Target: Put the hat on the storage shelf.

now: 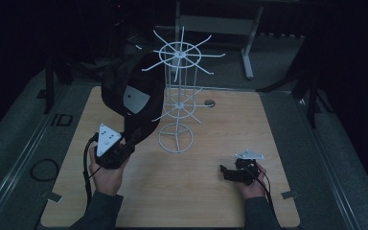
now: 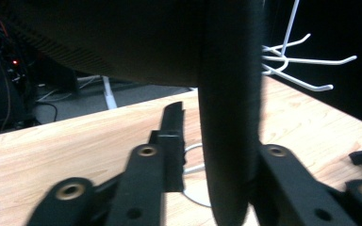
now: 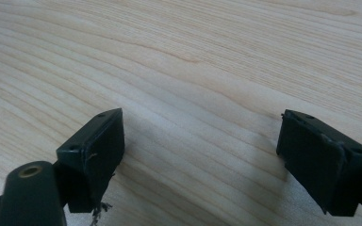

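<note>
A black cap (image 1: 132,96) with a grey patch hangs on the left side of a white wire rack (image 1: 178,52), its brim pointing down toward the table. My left gripper (image 1: 128,144) sits just below it, held up off the table. In the left gripper view the dark brim (image 2: 228,117) runs upright between the jaws; a gap shows between it and the left finger (image 2: 172,141), and the other finger is hidden behind it. My right gripper (image 1: 226,171) lies low at the table's front right, open, with bare wood between its fingers (image 3: 96,150).
The wooden table (image 1: 196,201) carries the rack's ring base (image 1: 175,139) near its middle and a small dark round thing (image 1: 210,102) behind it. Rack hooks (image 2: 306,61) reach out to the cap's right. Dark surroundings and grey rails border the table.
</note>
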